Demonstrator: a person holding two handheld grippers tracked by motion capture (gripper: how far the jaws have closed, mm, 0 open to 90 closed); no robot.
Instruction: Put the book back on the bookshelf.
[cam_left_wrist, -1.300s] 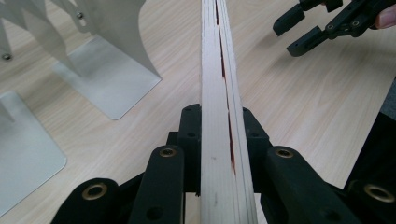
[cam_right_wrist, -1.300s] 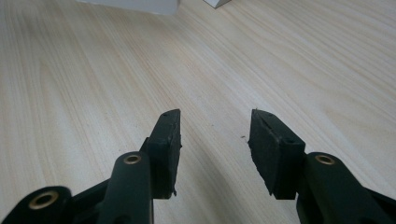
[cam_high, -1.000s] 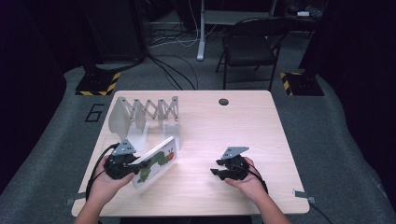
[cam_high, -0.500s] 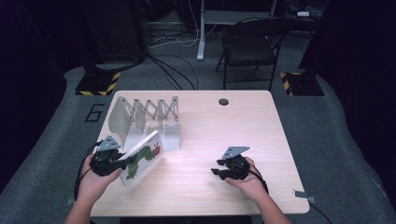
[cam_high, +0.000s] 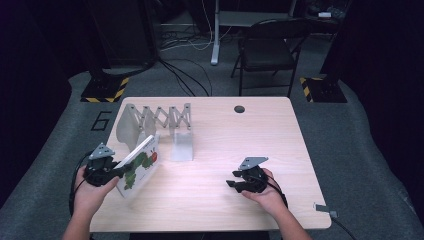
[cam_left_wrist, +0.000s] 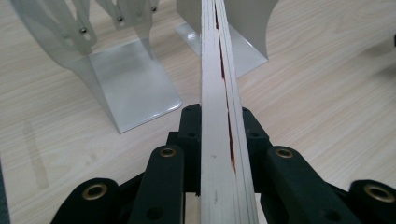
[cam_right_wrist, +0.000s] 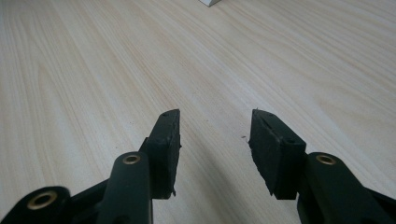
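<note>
Now, at a pale wooden table, I have the picture book clamped in my left gripper, the pads pressed on both of its covers, as the left gripper view shows edge-on. A second ago the book stood nearer the table's middle, just at 6 o'clock of the rack; since then I have carried it toward 9 o'clock, and it now stands tilted on its lower edge at the table's 8 o'clock corner, its top leaning toward the expanding metal book rack at 11 o'clock. I judge that this pulls the book clear of the rack's nearer plate so it can be lined up with a slot; it is not yet shelved. My right gripper has kept its place at 5 o'clock, its black jaws apart with nothing but bare wood between them. By count: one book, one rack with two upright end plates, two grippers, one round cable hole at 12 o'clock, one folding chair beyond.
</note>
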